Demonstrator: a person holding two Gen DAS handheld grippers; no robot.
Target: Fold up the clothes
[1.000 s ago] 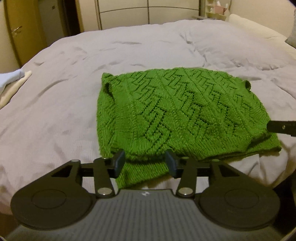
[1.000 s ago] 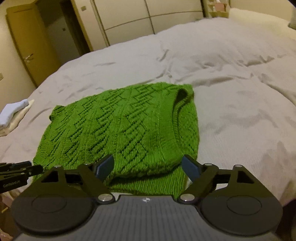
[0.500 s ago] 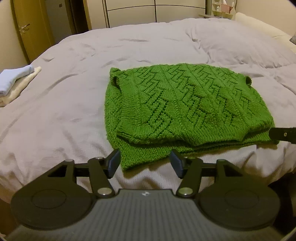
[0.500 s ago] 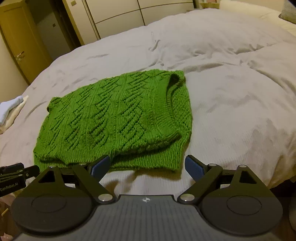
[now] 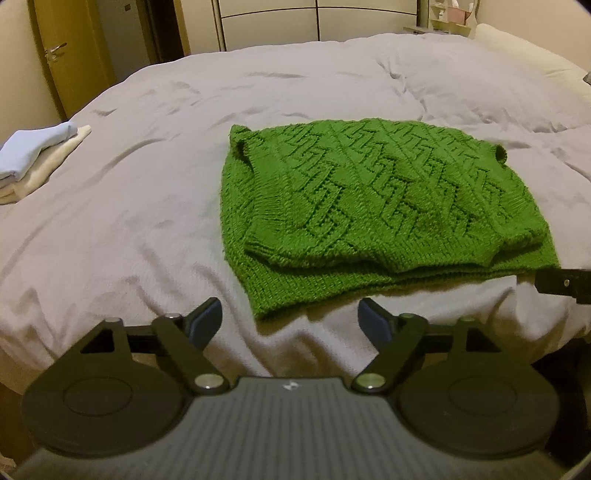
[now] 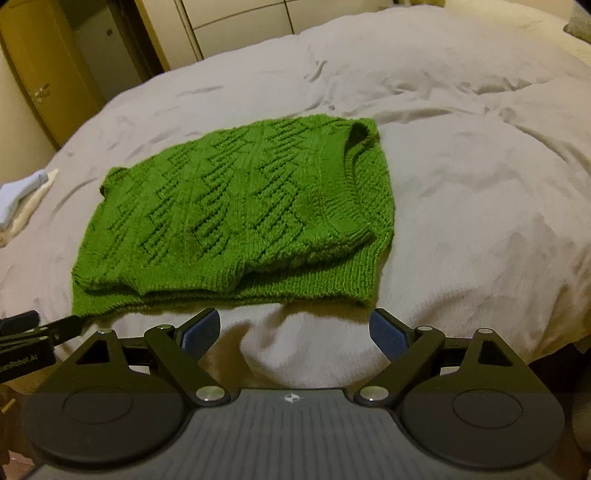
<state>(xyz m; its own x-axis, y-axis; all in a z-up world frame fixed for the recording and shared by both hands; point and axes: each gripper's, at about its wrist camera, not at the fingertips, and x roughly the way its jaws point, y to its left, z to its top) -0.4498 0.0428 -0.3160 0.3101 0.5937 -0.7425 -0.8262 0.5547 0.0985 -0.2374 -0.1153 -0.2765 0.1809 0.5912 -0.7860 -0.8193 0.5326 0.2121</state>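
A green knitted sweater [image 5: 373,206] lies folded in half near the front edge of a bed [image 5: 147,206], its upper layer stopping short of the lower, so a plain ribbed hem shows along the near side. The knit carries a raised zigzag pattern, and a ribbed neckline curves along its right end in the right wrist view. The left gripper [image 5: 290,321] hangs just in front of the sweater's near left corner, its jaws having just been opening, now wide apart with nothing between the blue pads but bedding. The right gripper [image 6: 295,330] hovers just off the near right corner, jaws spread wide and likewise empty; neither tool touches the knit. The pale grey duvet [image 6: 480,184] is soft and creased, with broad open stretches to the left, to the right and beyond the sweater. At the far left edge of the bed sits a small stack of folded clothes [image 5: 33,158], light blue on cream, well apart from the sweater. Behind the bed stand pale panelled wardrobe doors [image 5: 314,18] and a yellow-brown door [image 5: 70,55] with a metal handle.
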